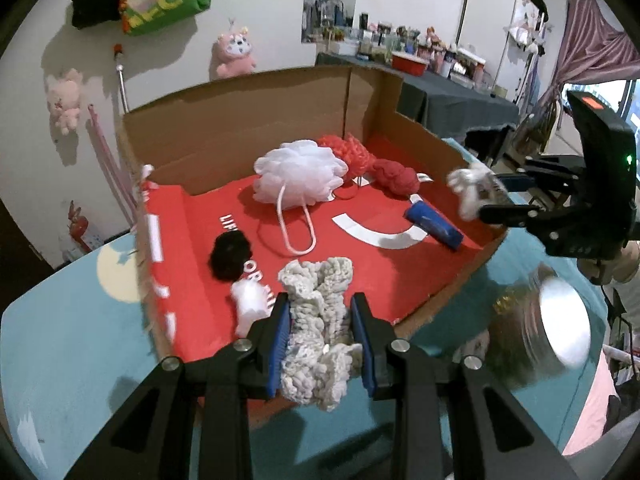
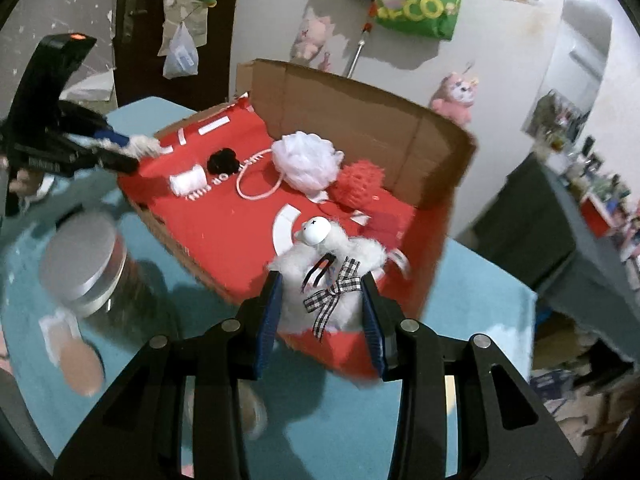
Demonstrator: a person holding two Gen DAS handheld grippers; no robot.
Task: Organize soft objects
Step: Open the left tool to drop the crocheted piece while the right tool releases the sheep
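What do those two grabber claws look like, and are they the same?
They match. The left gripper and the right gripper are both black plastic, with two long fingers lined with ribbed blue pads and round silver screws at the joints. Seen from the side, the right gripper's black body carries a small orange label on top and a green light.

White walls (image 1: 260, 8) enclose the room, scuffed and stained in places. A green bag (image 2: 424, 0) hangs high on one, with pink plush toys (image 1: 234, 54) pinned below it and a dark door (image 2: 136, 20) off to the side. A long table under a dark cloth (image 1: 452, 100) is crowded with bottles and small items. A pink curtain (image 1: 588, 48) is tied back beside a bright window (image 1: 608, 96). The near tabletop wears a teal cover (image 2: 472, 304).
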